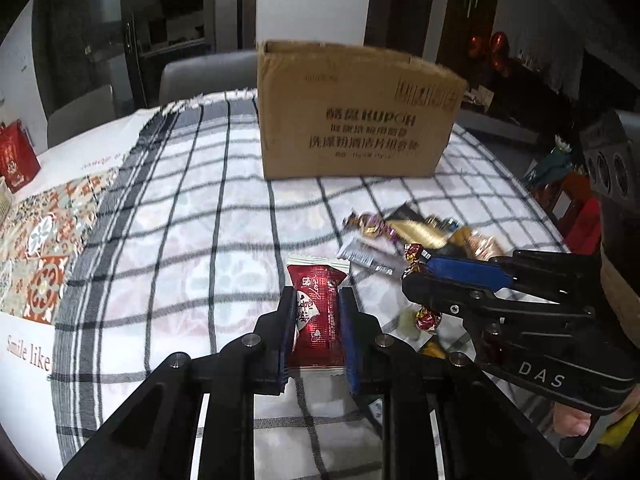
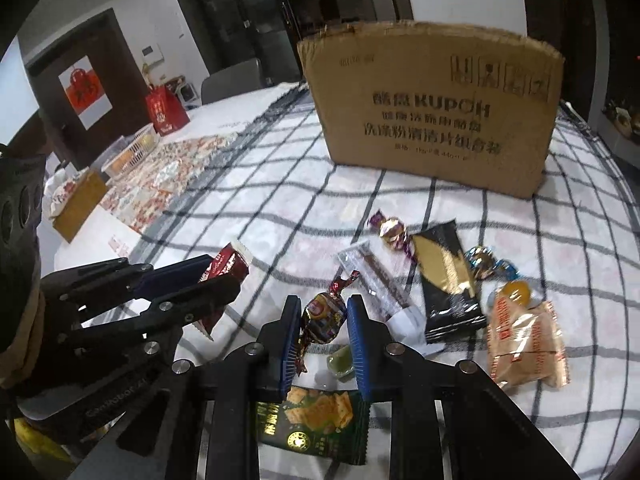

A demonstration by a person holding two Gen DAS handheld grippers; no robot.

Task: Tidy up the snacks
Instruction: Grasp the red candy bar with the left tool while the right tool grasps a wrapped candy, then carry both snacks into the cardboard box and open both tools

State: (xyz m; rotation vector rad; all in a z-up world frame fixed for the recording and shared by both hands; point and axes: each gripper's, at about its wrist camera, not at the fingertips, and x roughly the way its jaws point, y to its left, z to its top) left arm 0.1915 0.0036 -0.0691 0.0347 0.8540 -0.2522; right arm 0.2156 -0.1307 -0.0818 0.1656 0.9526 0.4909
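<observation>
My left gripper (image 1: 318, 296) is shut on a red snack packet (image 1: 316, 320), held upright a little above the checked cloth (image 1: 180, 240). The right wrist view shows that left gripper (image 2: 222, 276) at the left with the red packet (image 2: 226, 266). My right gripper (image 2: 324, 302) is shut on a twist-wrapped red candy (image 2: 324, 316). It appears in the left view as the right gripper (image 1: 416, 274). Behind stands an open cardboard box (image 2: 432, 112), also the box (image 1: 352, 120). Loose snacks lie between: a black-gold packet (image 2: 448, 276), an orange packet (image 2: 524, 340), a green cracker packet (image 2: 316, 424).
A red gift bag (image 2: 164, 112), a white basket (image 2: 136, 148) and a brown box (image 2: 78, 208) stand at the table's far left. A grey chair (image 1: 208, 76) is behind the table. Dark clutter sits past the table's right edge (image 1: 560, 216).
</observation>
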